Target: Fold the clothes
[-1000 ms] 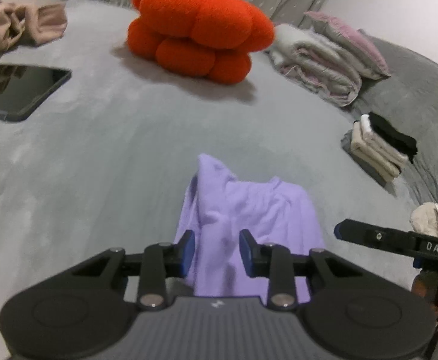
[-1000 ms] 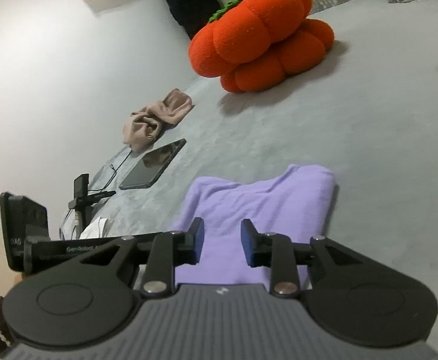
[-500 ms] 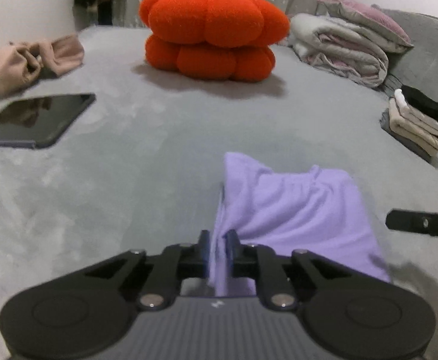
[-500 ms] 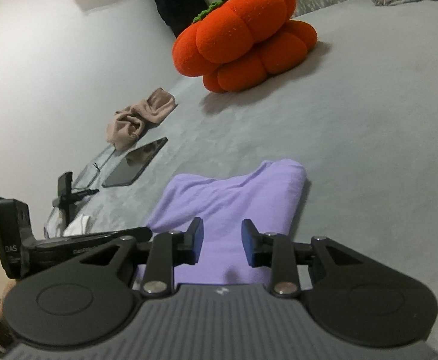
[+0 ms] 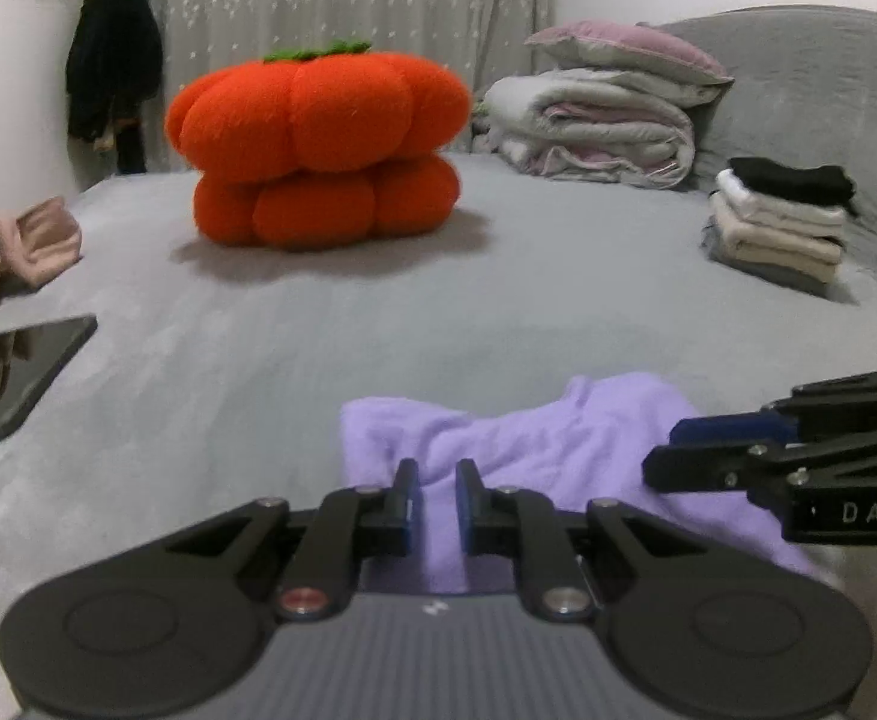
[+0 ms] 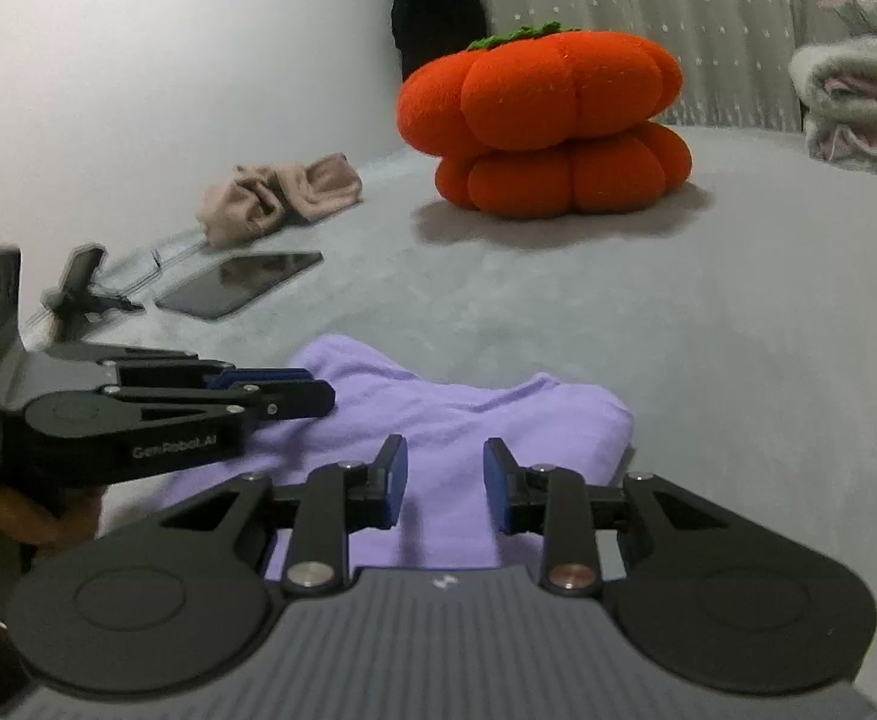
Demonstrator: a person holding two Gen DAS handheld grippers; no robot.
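The left hand-held gripper (image 5: 437,495) is nearly clenched, its blue pads narrowed onto a ridge of the soft lilac garment (image 5: 534,450). The fabric runs up between the pads, but whether they actually pinch it cannot be told for certain. The right hand-held gripper (image 6: 445,483) stands released, its jaws partly apart, with the lilac garment (image 6: 438,420) lying below and between them and no pad touching cloth. In the left wrist view, the right hand-held gripper (image 5: 738,444) enters from the right edge just over the garment.

The garment lies bunched on the grey plush bed cover (image 5: 498,312), close in front of both grippers. It appears roughly doubled over, with uneven, rumpled edges.

Further out on the left lie a dark flat tablet (image 5: 18,372) and a crumpled beige cloth (image 5: 12,252). At mid-bed sits a large orange pumpkin-shaped plush cushion (image 5: 318,150). To the right stands a neat stack of folded black, white and cream clothes (image 5: 780,216), with rolled pale bedding (image 5: 594,126) behind it.

Judgement: several items are already folded and stacked. The lilac garment is mid-fold and still needs squaring and placing; the beige cloth seems untouched.
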